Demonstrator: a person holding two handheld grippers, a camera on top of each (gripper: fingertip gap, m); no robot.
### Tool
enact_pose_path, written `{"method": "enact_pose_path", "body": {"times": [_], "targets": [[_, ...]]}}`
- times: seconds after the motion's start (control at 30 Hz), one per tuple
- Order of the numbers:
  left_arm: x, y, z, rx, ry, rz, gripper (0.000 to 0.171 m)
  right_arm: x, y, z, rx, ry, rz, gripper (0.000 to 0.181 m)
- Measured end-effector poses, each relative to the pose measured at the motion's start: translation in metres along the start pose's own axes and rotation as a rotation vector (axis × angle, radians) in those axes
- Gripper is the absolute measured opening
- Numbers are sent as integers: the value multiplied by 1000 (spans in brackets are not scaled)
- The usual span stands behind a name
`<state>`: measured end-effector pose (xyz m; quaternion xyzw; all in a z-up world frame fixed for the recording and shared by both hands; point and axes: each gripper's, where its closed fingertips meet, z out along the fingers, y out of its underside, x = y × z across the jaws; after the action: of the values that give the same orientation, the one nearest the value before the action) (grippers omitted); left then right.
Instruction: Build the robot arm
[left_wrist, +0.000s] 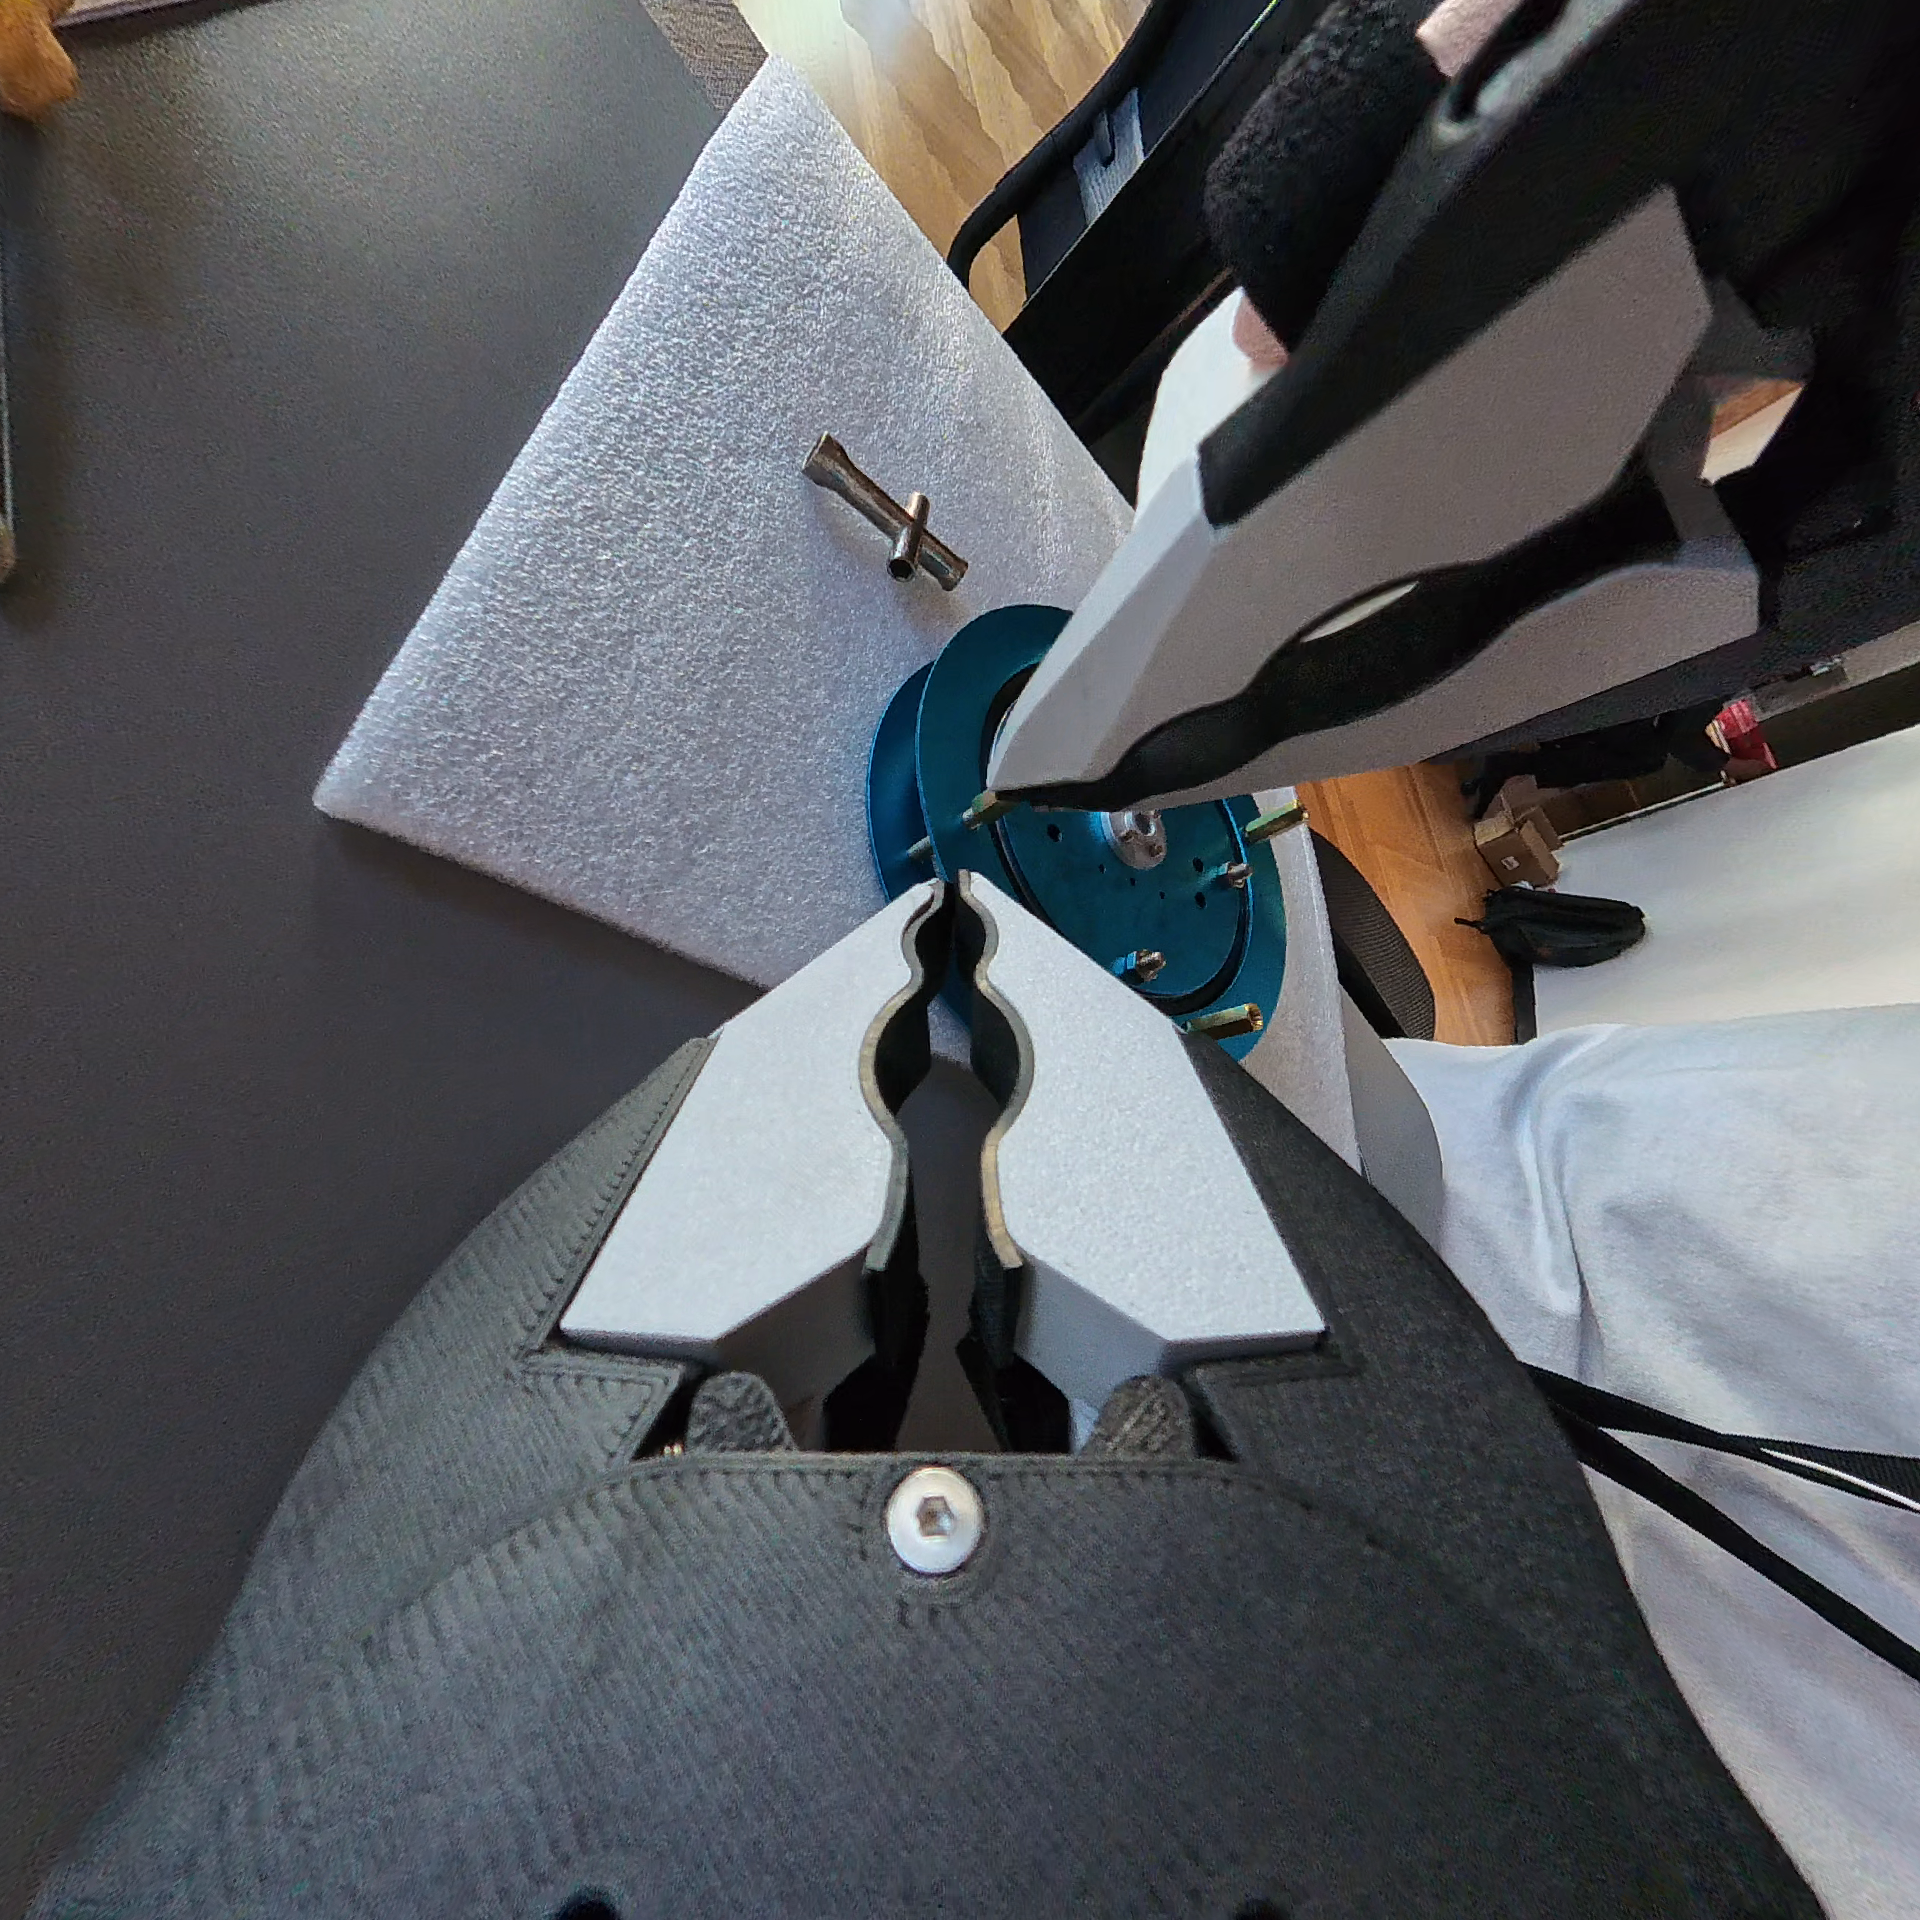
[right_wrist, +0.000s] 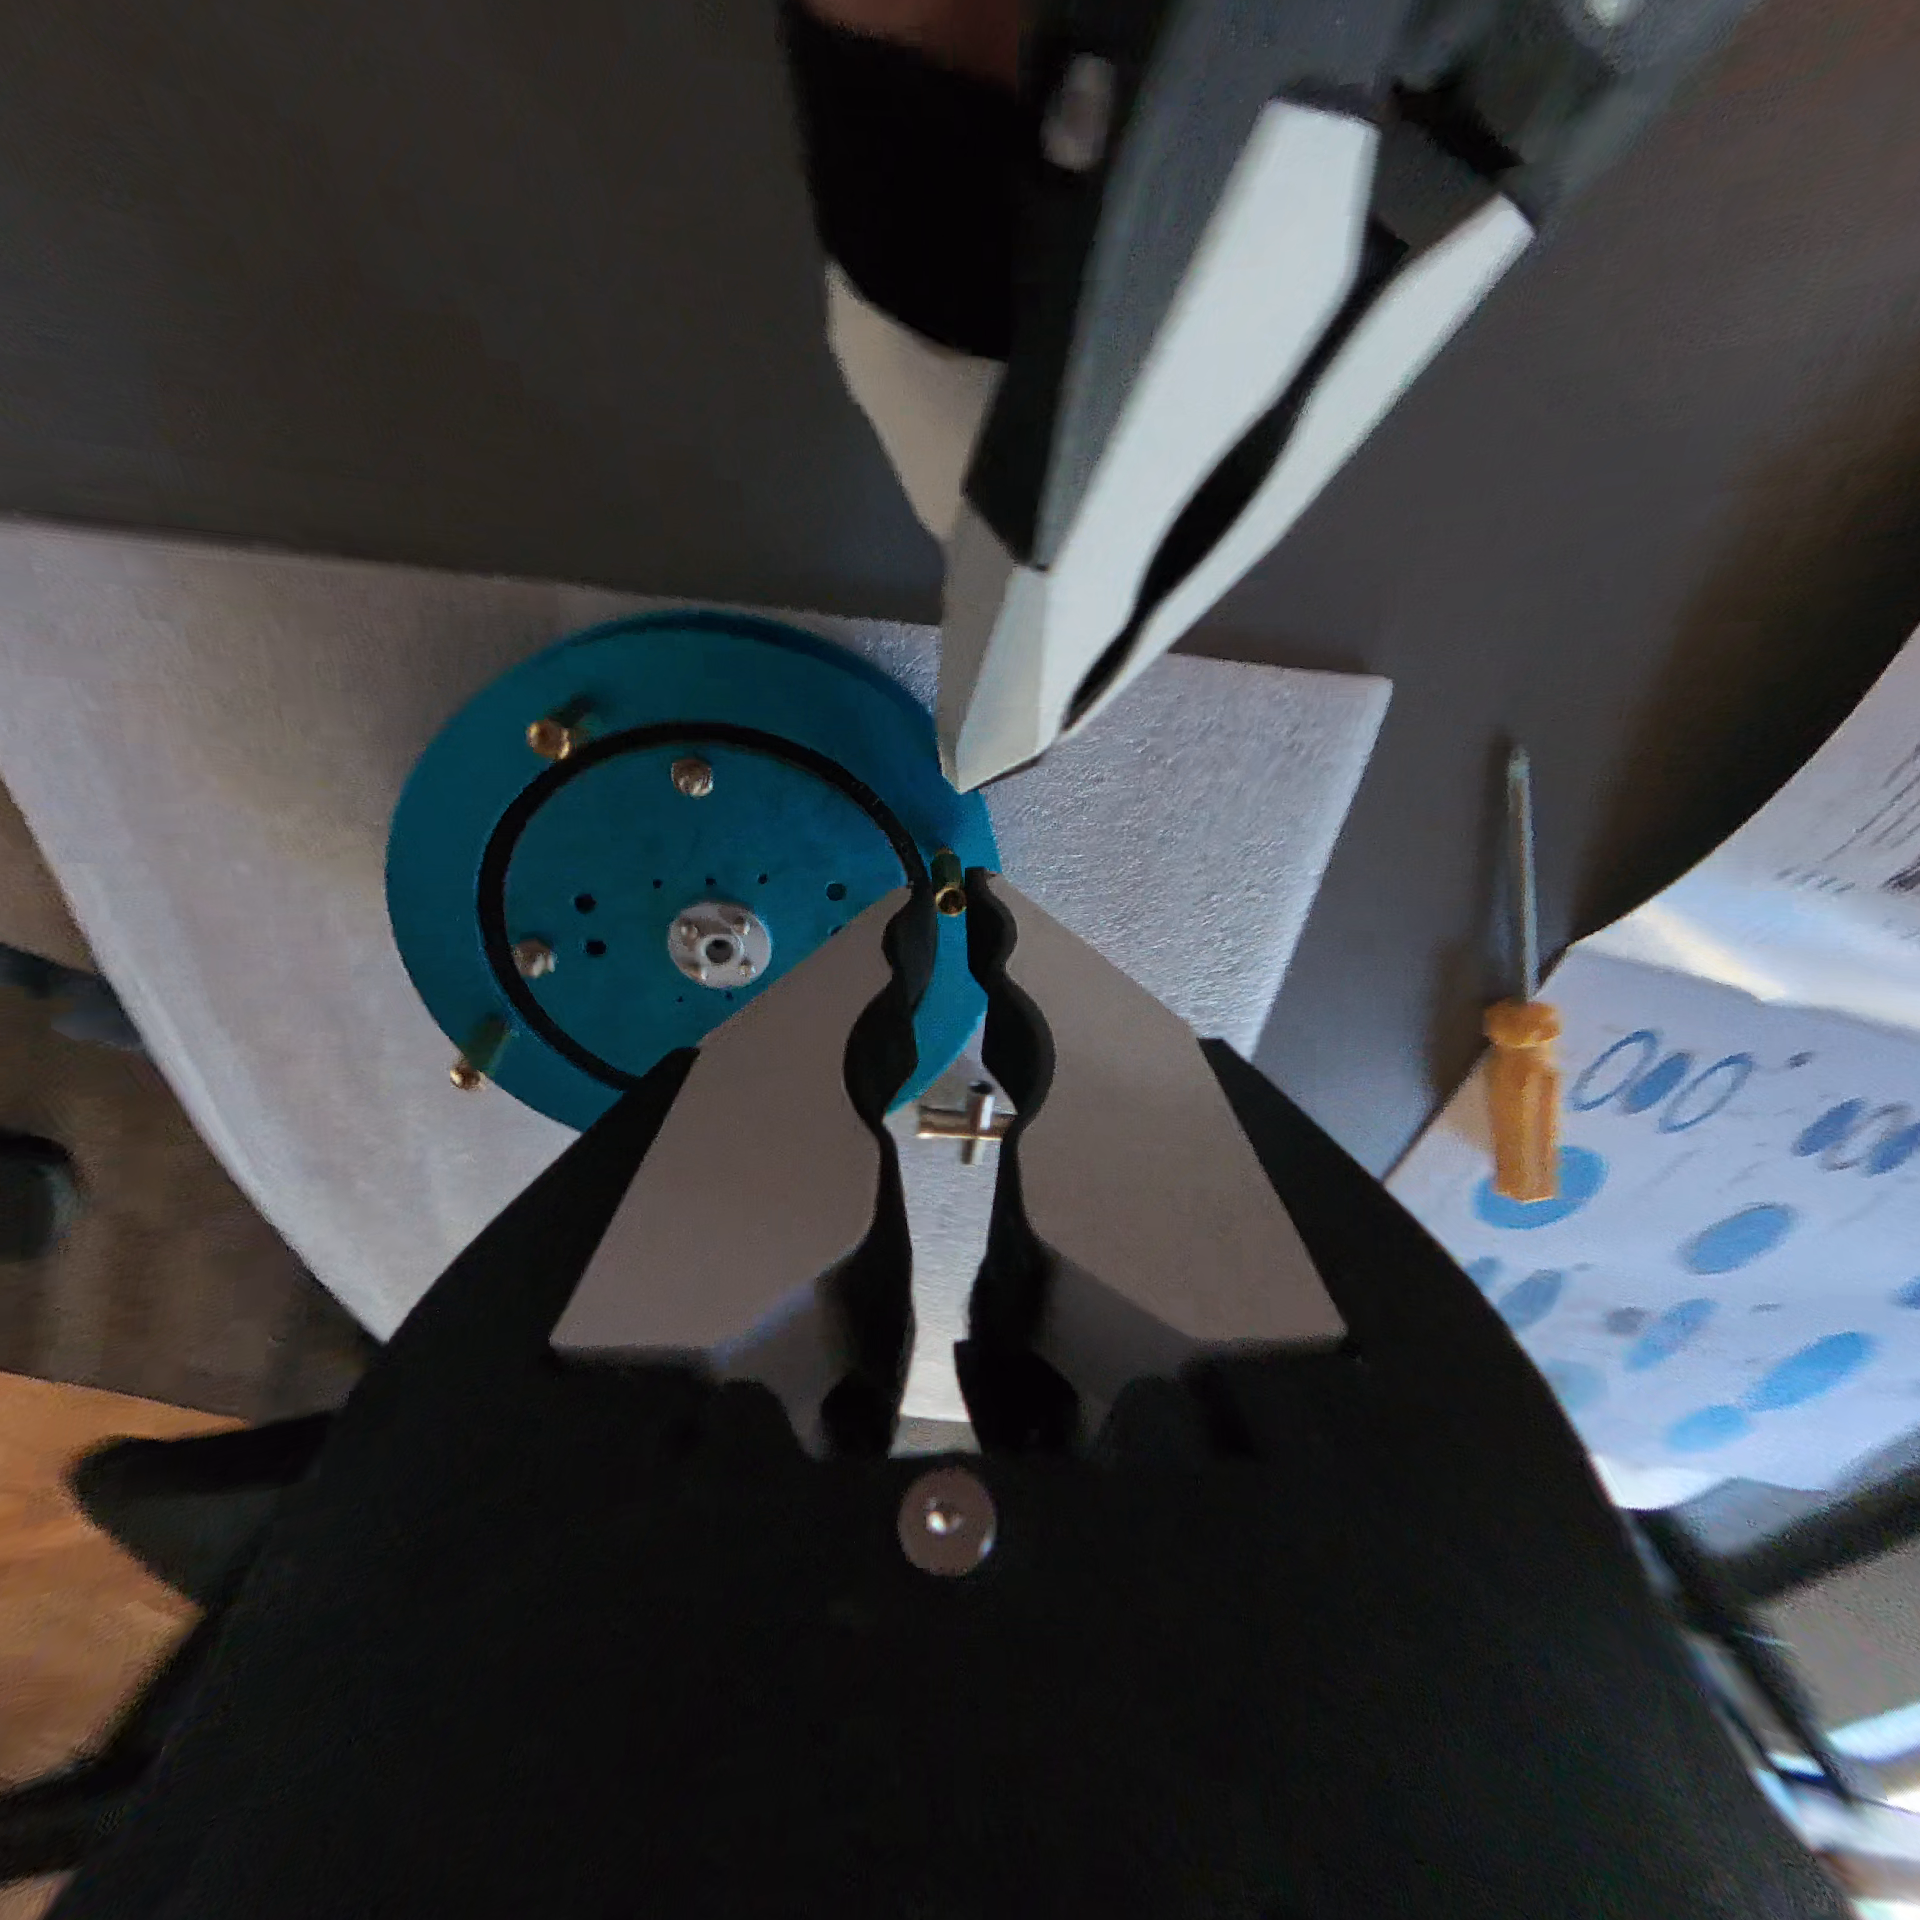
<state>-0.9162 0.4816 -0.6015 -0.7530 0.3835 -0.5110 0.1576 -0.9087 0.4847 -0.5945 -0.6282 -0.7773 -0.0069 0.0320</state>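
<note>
Left wrist view. The left hand-held gripper (left_wrist: 951, 891) is clenched on the rim of the blue anodised metal disc assembly (left_wrist: 1101, 883), its tips nearly meeting with the thin edge between them. The assembly is two stacked blue discs joined by brass standoffs (left_wrist: 1276, 823); it lies at the edge of a white foam sheet (left_wrist: 644, 644) on the dark grey table (left_wrist: 208, 520). The right hand-held gripper (left_wrist: 1013, 795) comes in from the upper right, tips together at one brass standoff on the disc's rim. A small metal cross-shaped socket wrench (left_wrist: 888, 514) lies on the foam just beyond the disc. A pale cloth sleeve (left_wrist: 1662, 1247) fills the right side. No readable marking on the disc. The lower disc is mostly hidden under the upper one.

Right wrist view. The picture is blurred. The right hand-held gripper (right_wrist: 951, 883) is nipped on a brass standoff (right_wrist: 948, 883) at the disc's edge. The left hand-held gripper (right_wrist: 971, 764) touches the rim just beyond, jaws nearly closed. The cross wrench (right_wrist: 966, 1127) shows only partly between the right gripper's fingers. A yellow-handled screwdriver (right_wrist: 1522, 1039) lies on the table to the right, its handle over a white printed sheet with blue ovals (right_wrist: 1714, 1247); the print is too smeared to make out.
</note>
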Motion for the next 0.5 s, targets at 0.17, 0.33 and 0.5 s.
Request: {"method": "enact_pose_path", "body": {"times": [0.17,0.33,0.5], "targets": [[0,0,1,1,-9,9,0,0,3,0,33,-15,401,5],[-1,-1,1,5,-17,12,0,1,6,1,19,-29,794,6],[1,-1,1,5,-5,11,0,1,3,-2,26,-7,457,6]]}}
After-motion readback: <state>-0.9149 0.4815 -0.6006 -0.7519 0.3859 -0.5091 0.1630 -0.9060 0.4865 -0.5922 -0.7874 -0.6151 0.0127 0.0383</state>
